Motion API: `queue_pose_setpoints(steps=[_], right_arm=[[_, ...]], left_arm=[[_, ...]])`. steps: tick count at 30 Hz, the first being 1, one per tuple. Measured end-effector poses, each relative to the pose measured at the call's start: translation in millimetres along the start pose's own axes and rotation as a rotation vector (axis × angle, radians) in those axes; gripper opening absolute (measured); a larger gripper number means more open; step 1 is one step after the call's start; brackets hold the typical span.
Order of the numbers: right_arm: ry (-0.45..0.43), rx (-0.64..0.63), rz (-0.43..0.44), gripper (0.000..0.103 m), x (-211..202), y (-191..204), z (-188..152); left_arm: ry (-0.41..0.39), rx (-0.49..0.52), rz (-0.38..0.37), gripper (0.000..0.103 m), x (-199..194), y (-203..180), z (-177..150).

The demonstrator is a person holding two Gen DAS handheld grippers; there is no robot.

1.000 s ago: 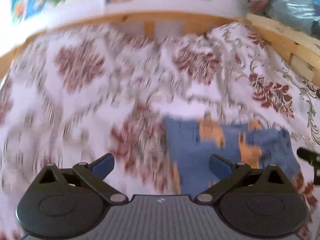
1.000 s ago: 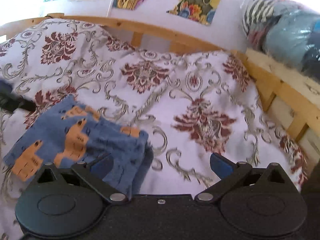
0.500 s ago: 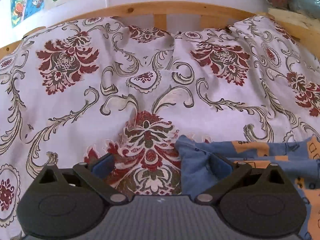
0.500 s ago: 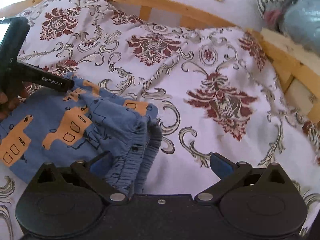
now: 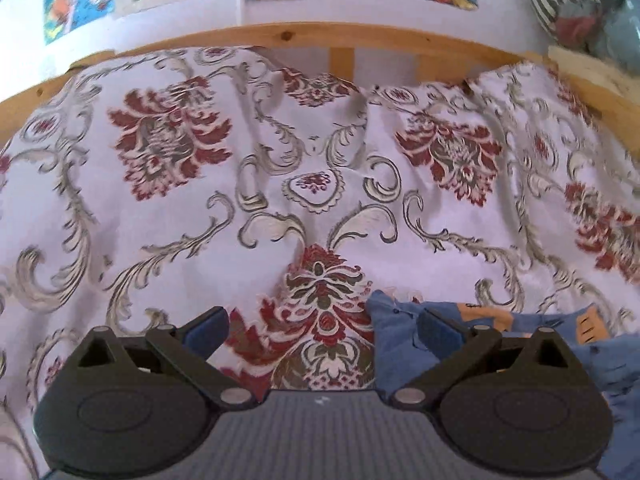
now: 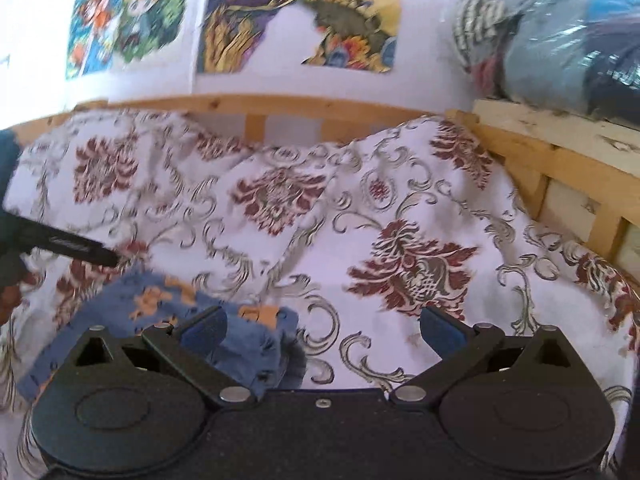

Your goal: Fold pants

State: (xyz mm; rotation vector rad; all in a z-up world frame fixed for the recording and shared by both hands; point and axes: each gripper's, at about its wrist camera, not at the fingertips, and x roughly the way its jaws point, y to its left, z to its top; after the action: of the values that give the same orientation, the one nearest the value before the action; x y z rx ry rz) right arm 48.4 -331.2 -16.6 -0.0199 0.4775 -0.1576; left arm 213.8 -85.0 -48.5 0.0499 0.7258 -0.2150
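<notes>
pants (image 6: 168, 312): small, soft, light, likely floppy | grab thick gathered waistband | left tongs (image 5: 322, 330), right tongs (image 6: 322, 330): wide apart, holding nothing

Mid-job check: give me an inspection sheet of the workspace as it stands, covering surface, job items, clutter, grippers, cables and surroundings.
Surface: bedspread, white with red floral and grey scroll print, wrinkled, covering the bed.
Job's things: blue pants with orange print, lying bunched on the bedspread, low in both views.
Clutter: nothing seen on the bedspread besides the pants.
Grippers: left gripper open, holding nothing, its right finger over the pants' edge; right gripper open, holding nothing, its left finger over the pants.
Cables: nothing seen.
Surroundings: wooden bed frame along the far edge; colourful posters on the white wall; plastic-wrapped bundle on a wooden ledge at right.
</notes>
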Motion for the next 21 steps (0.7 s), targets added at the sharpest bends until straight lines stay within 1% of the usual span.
queue_pose_setpoints(steps=[5, 10, 14, 18, 21], right_arm=[[0.01, 0.047, -0.007, 0.102, -2.0, -5.4, -2.1], [0.007, 0.06, 0.01, 0.102, -10.4, -2.4, -3.9], [-0.003, 0.069, 0.025, 0.102, -18.7, -1.2, -4.1], [-0.014, 0.087, 0.031, 0.102, -24.7, -2.7, -3.9], [-0.01, 0.118, 0.038, 0.102, -26.3, -6.0, -4.0]], left_arm=[[0.016, -0.126, -0.018, 0.103, -28.9, 19.8, -3.6], [0.06, -0.22, -0.01, 0.103, -57.3, 36.9, -24.2], [0.09, -0.22, 0.005, 0.103, -75.8, 41.0, -36.3], [0.082, -0.2, 0.019, 0.103, -94.3, 39.8, -45.1], [0.091, -0.181, 0.03, 0.103, -101.7, 37.0, -51.5]])
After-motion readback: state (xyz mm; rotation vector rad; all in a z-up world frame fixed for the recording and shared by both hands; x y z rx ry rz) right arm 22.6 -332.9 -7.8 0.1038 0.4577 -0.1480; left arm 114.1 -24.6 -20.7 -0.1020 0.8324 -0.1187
